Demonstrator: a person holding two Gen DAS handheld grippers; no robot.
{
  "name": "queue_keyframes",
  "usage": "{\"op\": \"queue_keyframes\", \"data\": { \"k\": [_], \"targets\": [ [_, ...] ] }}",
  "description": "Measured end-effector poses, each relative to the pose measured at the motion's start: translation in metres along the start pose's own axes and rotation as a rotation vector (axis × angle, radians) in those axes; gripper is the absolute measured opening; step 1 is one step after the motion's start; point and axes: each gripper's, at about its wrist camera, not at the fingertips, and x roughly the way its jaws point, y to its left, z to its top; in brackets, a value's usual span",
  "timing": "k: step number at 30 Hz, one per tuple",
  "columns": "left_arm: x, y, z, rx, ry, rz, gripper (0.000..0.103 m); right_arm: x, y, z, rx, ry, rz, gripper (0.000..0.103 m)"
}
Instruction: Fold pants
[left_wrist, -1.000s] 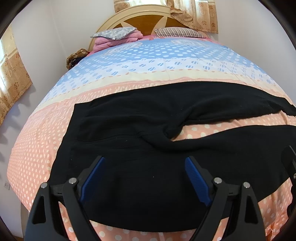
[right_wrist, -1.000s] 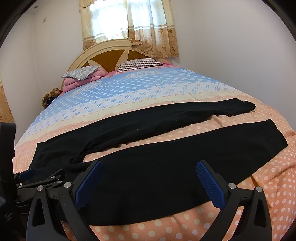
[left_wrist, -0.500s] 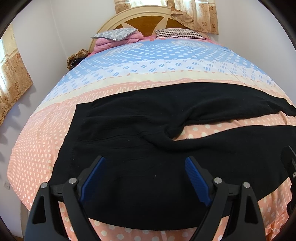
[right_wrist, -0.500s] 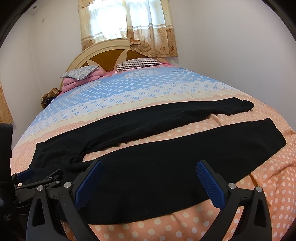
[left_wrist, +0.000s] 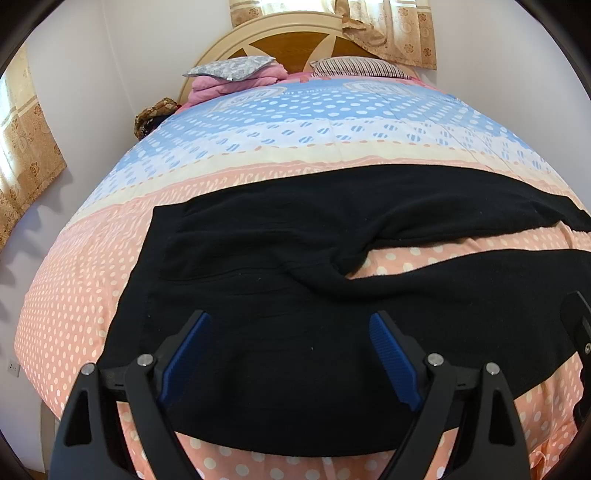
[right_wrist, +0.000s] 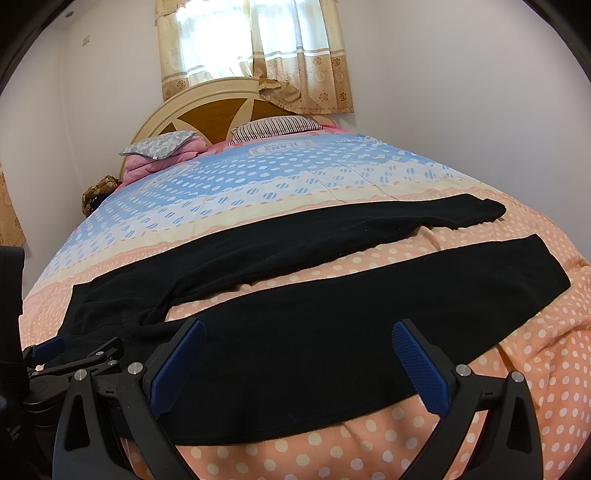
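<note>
Bed, polka-dot quilt: peach band near, cream then blue bands toward headboard. Grey patterned pillow on folded pink blanket, left. Striped pillow right of it. Curtains over window behind headboard. Brown bundle beside bed, left.

My left gripper hovers with jaws wide apart above the waist of black pants spread flat across the polka-dot bedspread, legs running right, pillows by the headboard.
</note>
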Motion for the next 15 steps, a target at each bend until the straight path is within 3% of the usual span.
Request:
{"op": "queue_keyframes", "data": {
  "k": [15],
  "targets": [
    [-0.0004,-0.0003,-0.0004,0.000,-0.001,0.000,0.090,-0.0009,-0.0005,-0.0002,0.003,0.001,0.000,0.102]
  ]
}}
